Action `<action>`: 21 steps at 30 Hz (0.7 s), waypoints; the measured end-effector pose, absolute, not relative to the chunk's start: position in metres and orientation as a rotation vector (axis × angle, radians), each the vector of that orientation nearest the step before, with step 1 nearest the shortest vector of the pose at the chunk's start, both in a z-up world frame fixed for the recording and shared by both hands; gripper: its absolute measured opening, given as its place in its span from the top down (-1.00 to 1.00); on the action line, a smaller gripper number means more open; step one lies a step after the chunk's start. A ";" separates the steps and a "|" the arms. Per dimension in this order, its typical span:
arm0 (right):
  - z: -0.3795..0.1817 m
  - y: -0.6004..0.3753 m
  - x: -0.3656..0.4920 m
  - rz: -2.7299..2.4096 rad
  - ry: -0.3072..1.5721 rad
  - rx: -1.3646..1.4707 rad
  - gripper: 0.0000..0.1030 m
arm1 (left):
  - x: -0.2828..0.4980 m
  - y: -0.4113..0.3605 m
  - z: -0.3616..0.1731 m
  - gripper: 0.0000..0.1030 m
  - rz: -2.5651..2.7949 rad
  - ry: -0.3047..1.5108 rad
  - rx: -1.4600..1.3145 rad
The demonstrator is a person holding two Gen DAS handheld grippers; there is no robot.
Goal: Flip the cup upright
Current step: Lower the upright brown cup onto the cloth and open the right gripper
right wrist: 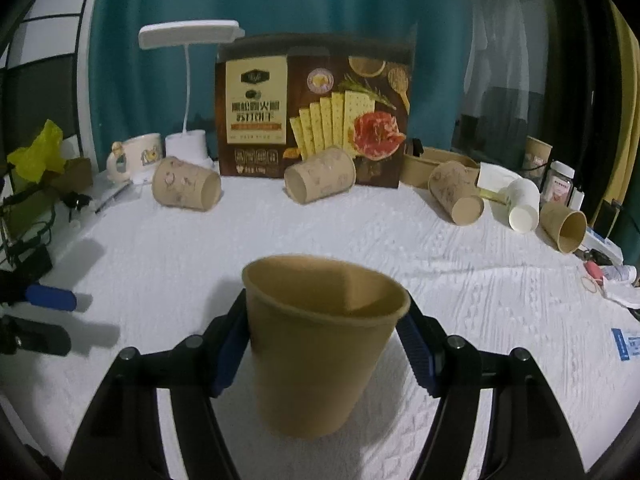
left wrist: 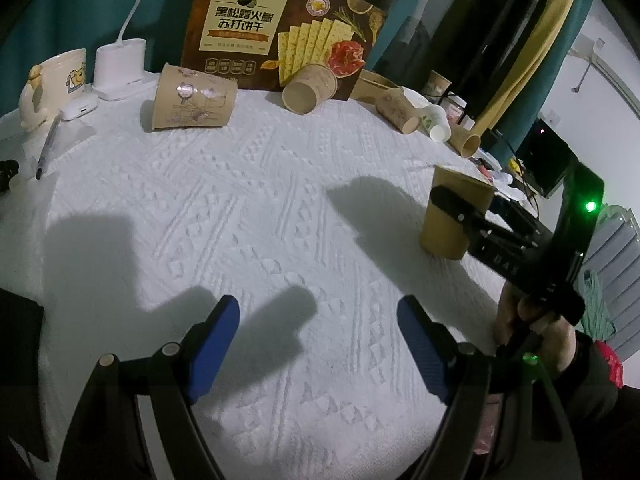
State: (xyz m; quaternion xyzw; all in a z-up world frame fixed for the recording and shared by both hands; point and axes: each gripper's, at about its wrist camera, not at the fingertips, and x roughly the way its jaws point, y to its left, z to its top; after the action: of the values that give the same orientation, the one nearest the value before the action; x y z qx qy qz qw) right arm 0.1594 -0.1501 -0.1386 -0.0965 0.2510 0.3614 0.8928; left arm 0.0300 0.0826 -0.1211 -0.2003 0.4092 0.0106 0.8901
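A plain brown paper cup [right wrist: 316,356] stands upright, mouth up, on the white cloth between the blue pads of my right gripper [right wrist: 324,344], which is shut on it. In the left wrist view the same cup [left wrist: 448,216] stands at the right with the right gripper's black fingers around it. My left gripper [left wrist: 318,344] is open and empty, low over the cloth near the front.
Several paper cups lie on their sides along the back: [right wrist: 186,190], [right wrist: 320,180], [right wrist: 456,192], [right wrist: 522,206], [right wrist: 564,226]. A cracker box [right wrist: 312,112], a white lamp [right wrist: 188,80] and a mug [right wrist: 136,156] stand behind them. Clutter lines both table edges.
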 end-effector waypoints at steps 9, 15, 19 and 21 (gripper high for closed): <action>-0.139 -0.160 0.149 0.744 0.510 -0.187 -0.29 | 0.029 0.072 -0.122 -0.58 0.005 0.855 -0.402; -0.142 -0.159 0.144 0.741 0.547 -0.220 -0.30 | 0.029 0.064 -0.122 -0.58 -0.009 0.870 -0.383; -0.144 -0.160 0.139 0.751 0.569 -0.230 -0.30 | 0.028 0.060 -0.120 -0.58 -0.006 0.876 -0.365; -0.145 -0.162 0.136 0.753 0.589 -0.228 -0.31 | 0.027 0.058 -0.119 -0.58 -0.004 0.874 -0.359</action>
State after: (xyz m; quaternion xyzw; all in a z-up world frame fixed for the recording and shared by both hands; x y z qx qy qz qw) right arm 0.1362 -0.1622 -0.1449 -0.1094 0.2826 0.3617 0.8816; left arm 0.0274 0.0584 -0.1193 -0.1728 0.4211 -0.0021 0.8904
